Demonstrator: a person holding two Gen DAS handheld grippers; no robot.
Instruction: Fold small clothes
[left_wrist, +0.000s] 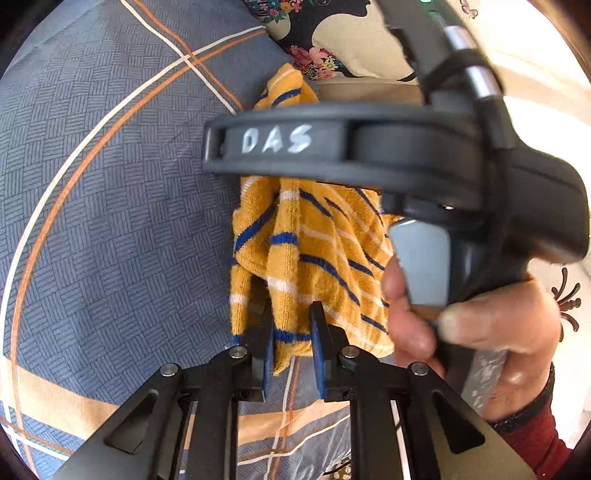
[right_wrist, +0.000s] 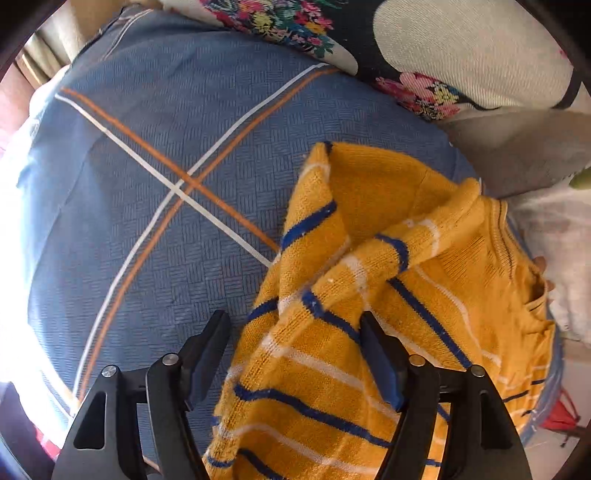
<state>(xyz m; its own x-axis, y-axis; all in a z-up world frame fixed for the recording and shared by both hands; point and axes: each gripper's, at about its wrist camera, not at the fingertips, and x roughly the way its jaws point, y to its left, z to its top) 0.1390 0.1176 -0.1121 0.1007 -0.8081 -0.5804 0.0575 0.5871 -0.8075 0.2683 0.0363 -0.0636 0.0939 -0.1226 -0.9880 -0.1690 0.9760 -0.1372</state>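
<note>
A blue-grey bedsheet (right_wrist: 155, 229) with a woven-square pattern and crossing white and orange lines covers the bed under both my grippers. Beyond it, past the far edge of the sheet, lies a dark floral cushion (right_wrist: 436, 55) with pink flowers and pale patches.

The yellow knitted garment (right_wrist: 369, 332), striped blue and white, lies crumpled on the sheet. In my right wrist view it starts between the fingers and spreads ahead and to the right, one fold standing up in front of the gripper. In my left wrist view the garment (left_wrist: 306, 251) hangs bunched just ahead of the fingertips.

My right hand (left_wrist: 491, 332), in a dark red sleeve, holds its gripper's handle across the left camera's view, just right of the cloth; the black body carries the letters "DAS".

My right gripper (right_wrist: 295, 328) is spread wide, its pads on either side of the cloth without pressing it.

My left gripper (left_wrist: 291, 314) has its blue pads drawn close together, pinching a narrow fold at the garment's lower edge.
</note>
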